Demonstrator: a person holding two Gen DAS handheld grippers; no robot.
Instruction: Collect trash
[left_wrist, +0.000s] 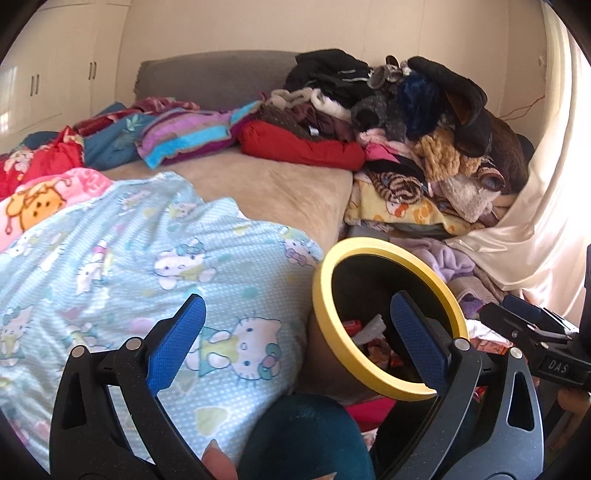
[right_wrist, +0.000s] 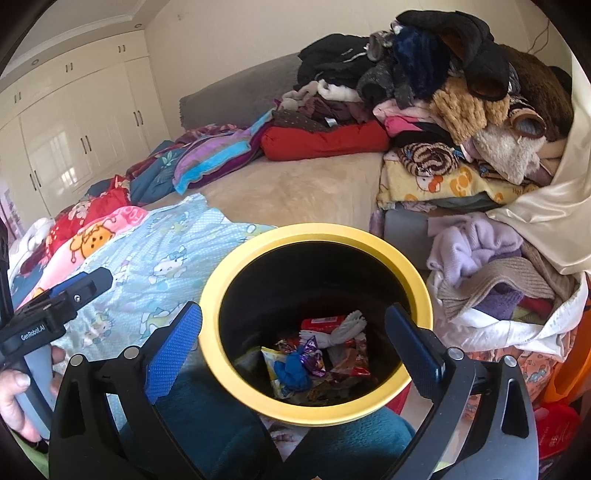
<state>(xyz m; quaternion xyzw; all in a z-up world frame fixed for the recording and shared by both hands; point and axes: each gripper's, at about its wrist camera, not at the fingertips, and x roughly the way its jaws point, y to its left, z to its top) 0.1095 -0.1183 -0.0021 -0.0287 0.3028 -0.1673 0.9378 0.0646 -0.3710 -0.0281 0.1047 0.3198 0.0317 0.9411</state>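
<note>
A black bin with a yellow rim (right_wrist: 406, 269) stands beside the bed, also in the left wrist view (left_wrist: 373, 247). Inside lie several wrappers (right_wrist: 321, 362): red packets, a white crumpled piece, a blue scrap; some show in the left wrist view (left_wrist: 369, 336). My right gripper (right_wrist: 295, 350) is open and empty, right above the bin mouth; it also shows in the left wrist view (left_wrist: 524, 321). My left gripper (left_wrist: 295, 343) is open and empty over the Hello Kitty blanket (left_wrist: 129, 258), left of the bin; it shows in the right wrist view (right_wrist: 74, 291).
The bed (left_wrist: 266, 184) holds blankets and a red cushion (left_wrist: 299, 144). A tall pile of clothes (right_wrist: 461, 92) stands at the right, with more clothes (right_wrist: 491, 280) beside the bin. White wardrobes (right_wrist: 74, 129) line the left wall. A teal cushion (right_wrist: 207, 424) lies near me.
</note>
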